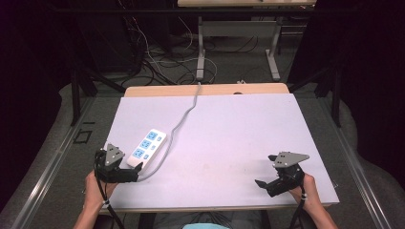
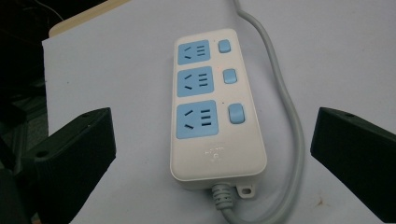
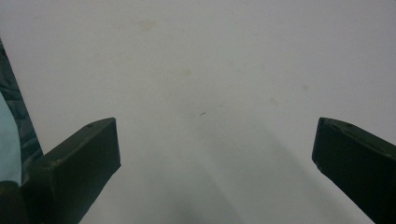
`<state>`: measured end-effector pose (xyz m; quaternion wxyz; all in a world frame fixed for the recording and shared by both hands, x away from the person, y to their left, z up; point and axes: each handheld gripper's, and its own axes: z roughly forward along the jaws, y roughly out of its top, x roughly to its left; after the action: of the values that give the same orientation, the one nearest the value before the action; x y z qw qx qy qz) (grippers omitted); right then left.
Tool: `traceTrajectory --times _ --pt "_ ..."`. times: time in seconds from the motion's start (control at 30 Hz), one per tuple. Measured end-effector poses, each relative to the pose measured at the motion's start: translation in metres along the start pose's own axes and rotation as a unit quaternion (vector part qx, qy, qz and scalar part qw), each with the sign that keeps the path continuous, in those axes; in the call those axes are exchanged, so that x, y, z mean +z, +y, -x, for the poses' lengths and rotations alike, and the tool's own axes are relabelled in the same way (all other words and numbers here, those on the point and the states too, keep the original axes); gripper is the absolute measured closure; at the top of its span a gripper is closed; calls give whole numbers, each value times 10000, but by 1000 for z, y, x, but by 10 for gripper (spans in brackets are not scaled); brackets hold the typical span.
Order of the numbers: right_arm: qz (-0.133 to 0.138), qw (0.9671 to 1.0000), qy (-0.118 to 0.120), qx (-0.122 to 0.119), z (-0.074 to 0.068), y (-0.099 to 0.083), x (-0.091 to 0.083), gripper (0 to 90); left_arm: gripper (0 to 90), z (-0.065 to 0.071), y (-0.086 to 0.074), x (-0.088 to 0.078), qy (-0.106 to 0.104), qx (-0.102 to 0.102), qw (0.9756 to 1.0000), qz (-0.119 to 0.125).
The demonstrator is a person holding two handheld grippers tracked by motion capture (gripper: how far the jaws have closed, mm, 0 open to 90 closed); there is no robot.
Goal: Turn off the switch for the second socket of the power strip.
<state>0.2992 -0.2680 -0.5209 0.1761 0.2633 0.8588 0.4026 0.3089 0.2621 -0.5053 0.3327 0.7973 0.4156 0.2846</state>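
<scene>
One power strip [image 2: 212, 112] lies seemingly just ahead of left hand-held gripper [image 2: 212, 154].

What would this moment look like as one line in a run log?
left gripper: open, at cord end of power strip, not touching | right gripper: open, over bare table | cord: trails to far edge

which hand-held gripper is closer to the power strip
Left. The left hand-held gripper sits open at the power strip's cord end, jaws on either side of it. The right hand-held gripper is far across the table, open over bare surface.
</scene>
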Motion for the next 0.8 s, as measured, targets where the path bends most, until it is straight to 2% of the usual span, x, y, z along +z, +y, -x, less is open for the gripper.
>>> traceTrajectory --times 0.07,0.13,0.27,0.5,0.57,0.67,0.7,0.8 --pt "-62 10000 12 -12 0 0 -1 3 0 -4 1 0 51 -6 10000 0" --pt "-53 10000 -3 -1 0 0 -1 3 0 -7 1 2 69 -198 9997 96" --pt "-58 10000 -19 31 0 0 -1 3 0 -11 6 7 51 -289 9995 70" --pt "-97 10000 -11 5 0 0 0 3 0 -12 14 17 29 -195 9998 37" --pt "-66 9999 -83 79 -1 0 0 3 0 -11 15 21 1 -237 9997 53" --pt "-57 9999 -108 77 0 0 -1 3 0 -12 17 24 -16 -179 9998 3" --pt "6 9999 -114 79 0 -1 0 3 0 -11 18 26 -37 -230 9997 1" --pt "-95 9999 -81 103 0 0 -1 3 0 -14 20 29 0 -159 9999 -6"
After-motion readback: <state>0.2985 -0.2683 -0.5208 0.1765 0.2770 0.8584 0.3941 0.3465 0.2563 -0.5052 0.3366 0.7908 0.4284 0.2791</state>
